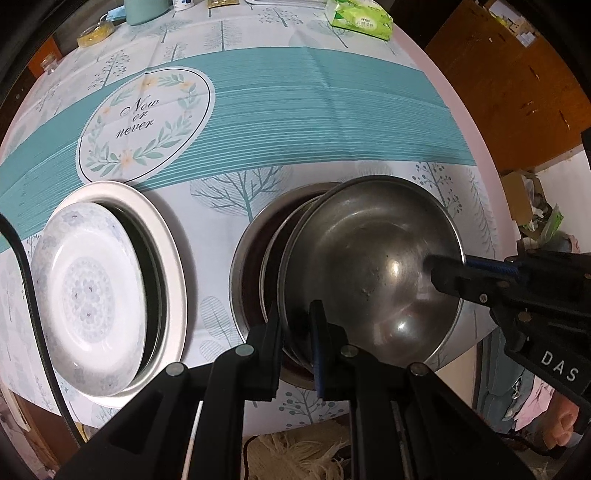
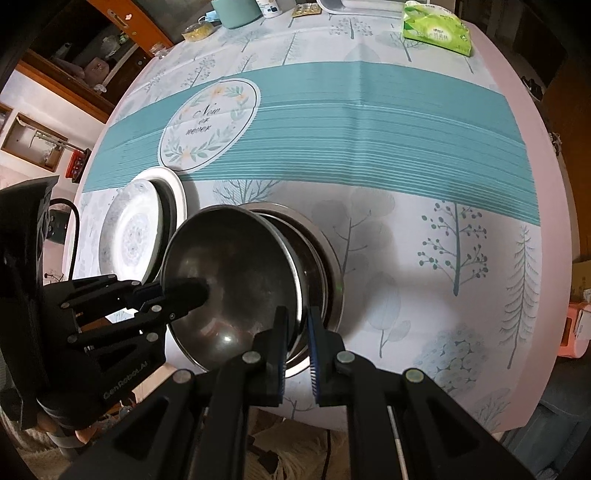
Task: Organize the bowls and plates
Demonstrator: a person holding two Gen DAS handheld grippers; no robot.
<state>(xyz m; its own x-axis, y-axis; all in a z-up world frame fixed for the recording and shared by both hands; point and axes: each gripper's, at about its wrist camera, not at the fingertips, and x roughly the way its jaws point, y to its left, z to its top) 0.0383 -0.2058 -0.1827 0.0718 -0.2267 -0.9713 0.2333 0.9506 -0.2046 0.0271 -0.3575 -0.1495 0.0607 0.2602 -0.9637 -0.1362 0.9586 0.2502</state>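
A steel bowl is tilted up over a stack of steel bowls near the table's front edge. My left gripper is shut on the near rim of the tilted bowl. My right gripper is shut on the rim's other side; the bowl and the stack show in the right wrist view. At the left, a patterned white plate leans tilted on a stack of white plates, also seen in the right wrist view.
The round table carries a teal and white tree-print cloth. At the far edge stand a green tissue pack, a teal cup and a yellow tape roll. A wooden cabinet stands at the right.
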